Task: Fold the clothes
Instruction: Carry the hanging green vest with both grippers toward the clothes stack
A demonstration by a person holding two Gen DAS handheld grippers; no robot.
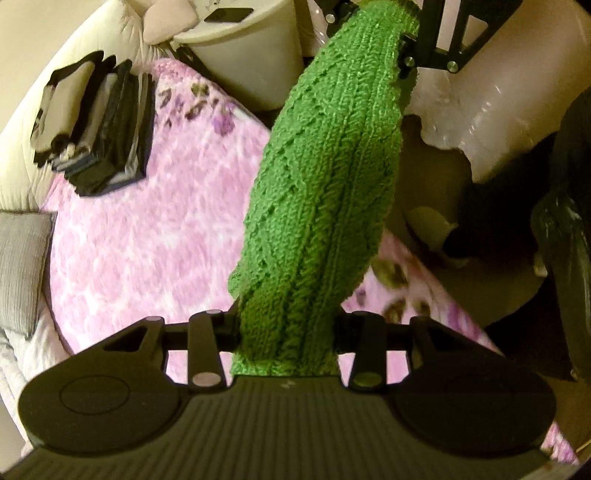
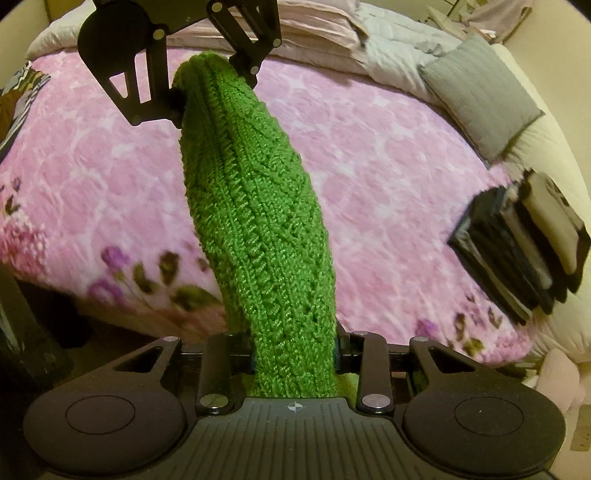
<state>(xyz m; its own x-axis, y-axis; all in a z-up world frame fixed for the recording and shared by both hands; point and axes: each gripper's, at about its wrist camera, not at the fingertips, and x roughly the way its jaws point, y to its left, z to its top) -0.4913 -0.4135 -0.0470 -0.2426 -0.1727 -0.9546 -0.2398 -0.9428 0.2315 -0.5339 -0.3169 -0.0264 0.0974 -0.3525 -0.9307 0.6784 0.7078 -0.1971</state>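
A green cable-knit garment point(image 1: 325, 166) hangs in the air over the pink bedspread point(image 1: 147, 229), bunched into a thick band stretched between both grippers. My left gripper point(image 1: 288, 332) is shut on one end of it at the bottom of the left wrist view. At the top of that view my right gripper point(image 1: 373, 33) clamps the far end. In the right wrist view the same knit point(image 2: 258, 203) runs up from my right gripper point(image 2: 295, 350), shut on it, to the left gripper point(image 2: 210, 85). The knit hides the pads of both grippers.
A stack of folded dark and cream clothes point(image 2: 524, 243) lies on the pink bedspread point(image 2: 388, 166) near a grey pillow point(image 2: 480, 96). A rumpled white duvet point(image 2: 391, 48) lines the far side. Beyond the bed edge stand a pale round bin point(image 1: 251, 55) and dark objects on the floor point(image 1: 561, 240).
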